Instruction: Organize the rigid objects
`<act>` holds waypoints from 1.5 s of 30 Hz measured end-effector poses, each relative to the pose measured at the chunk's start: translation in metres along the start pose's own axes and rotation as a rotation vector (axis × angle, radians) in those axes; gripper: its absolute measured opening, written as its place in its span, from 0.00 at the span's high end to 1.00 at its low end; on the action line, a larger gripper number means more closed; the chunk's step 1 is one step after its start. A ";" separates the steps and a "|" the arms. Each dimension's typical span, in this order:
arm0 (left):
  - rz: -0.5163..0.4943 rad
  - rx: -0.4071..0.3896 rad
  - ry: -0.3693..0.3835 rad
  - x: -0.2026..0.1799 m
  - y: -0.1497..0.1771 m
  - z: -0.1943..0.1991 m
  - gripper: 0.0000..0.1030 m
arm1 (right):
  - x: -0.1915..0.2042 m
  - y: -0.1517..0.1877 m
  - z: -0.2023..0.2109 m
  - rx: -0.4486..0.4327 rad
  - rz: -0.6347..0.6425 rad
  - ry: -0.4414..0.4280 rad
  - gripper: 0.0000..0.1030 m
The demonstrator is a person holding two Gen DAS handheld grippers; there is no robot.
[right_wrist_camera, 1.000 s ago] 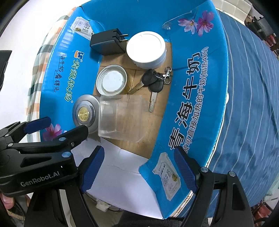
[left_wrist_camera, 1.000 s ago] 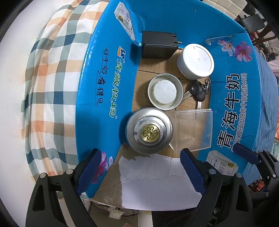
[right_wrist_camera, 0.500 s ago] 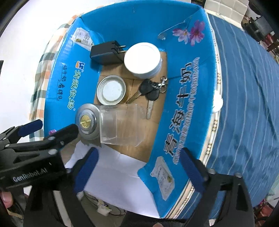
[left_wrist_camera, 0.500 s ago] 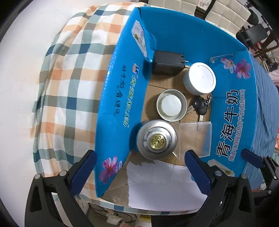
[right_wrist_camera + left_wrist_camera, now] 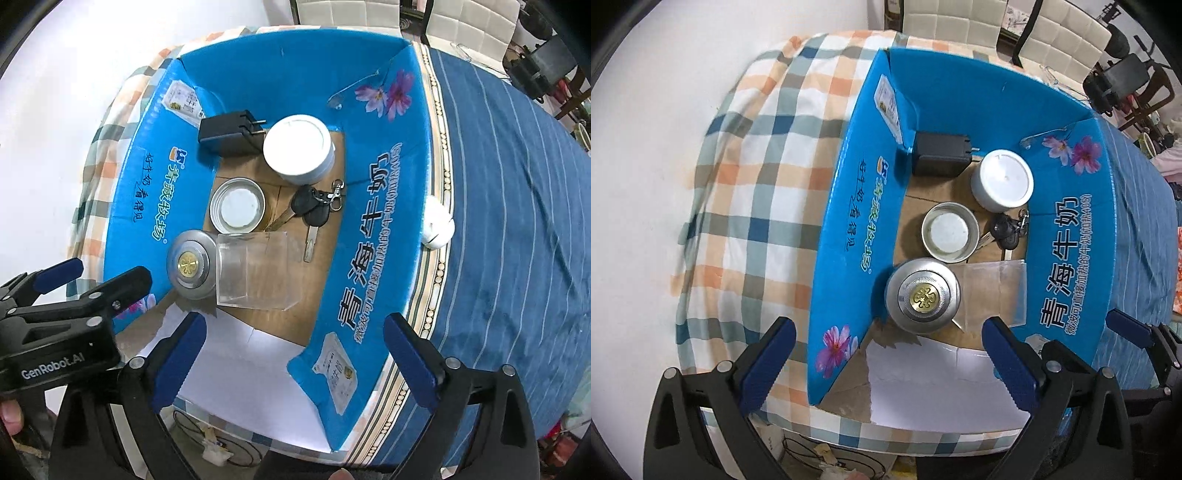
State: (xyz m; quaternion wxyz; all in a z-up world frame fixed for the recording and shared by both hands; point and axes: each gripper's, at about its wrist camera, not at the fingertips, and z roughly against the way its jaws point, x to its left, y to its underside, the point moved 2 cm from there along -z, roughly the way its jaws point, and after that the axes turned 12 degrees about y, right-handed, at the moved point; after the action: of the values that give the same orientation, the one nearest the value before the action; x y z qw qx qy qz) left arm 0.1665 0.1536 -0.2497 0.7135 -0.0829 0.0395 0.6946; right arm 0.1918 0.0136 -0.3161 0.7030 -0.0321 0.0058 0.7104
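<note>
In the box, the charger is placed upper left, the jar right of it, and the keys below the jar.

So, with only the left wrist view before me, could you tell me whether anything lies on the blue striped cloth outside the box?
Observer: Yes, a small white round object sits on the striped cloth, just outside the blue box.
Operator: Thank you. Is the key blade under the clear container?
Observer: No. The keys lie beside the clear container, and one silver blade runs along its right side.
</note>
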 end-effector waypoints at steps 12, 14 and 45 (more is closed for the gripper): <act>-0.085 -0.141 -0.018 -0.019 0.020 0.052 0.00 | -0.018 0.023 0.031 -0.049 -0.057 -0.005 0.04; -0.098 -0.166 -0.028 -0.021 0.025 0.065 0.00 | -0.020 0.028 0.040 -0.066 -0.062 0.000 0.04; -0.097 -0.397 -0.083 -0.040 0.133 0.206 0.00 | -0.013 0.125 0.214 -0.269 -0.004 0.002 0.04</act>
State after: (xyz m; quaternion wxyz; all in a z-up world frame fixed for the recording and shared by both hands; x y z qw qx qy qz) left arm 0.0202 0.1528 -0.0485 0.7167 -0.1951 -0.1318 0.6564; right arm 0.0594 0.0104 -0.1061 0.6937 -0.1268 -0.0891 0.7034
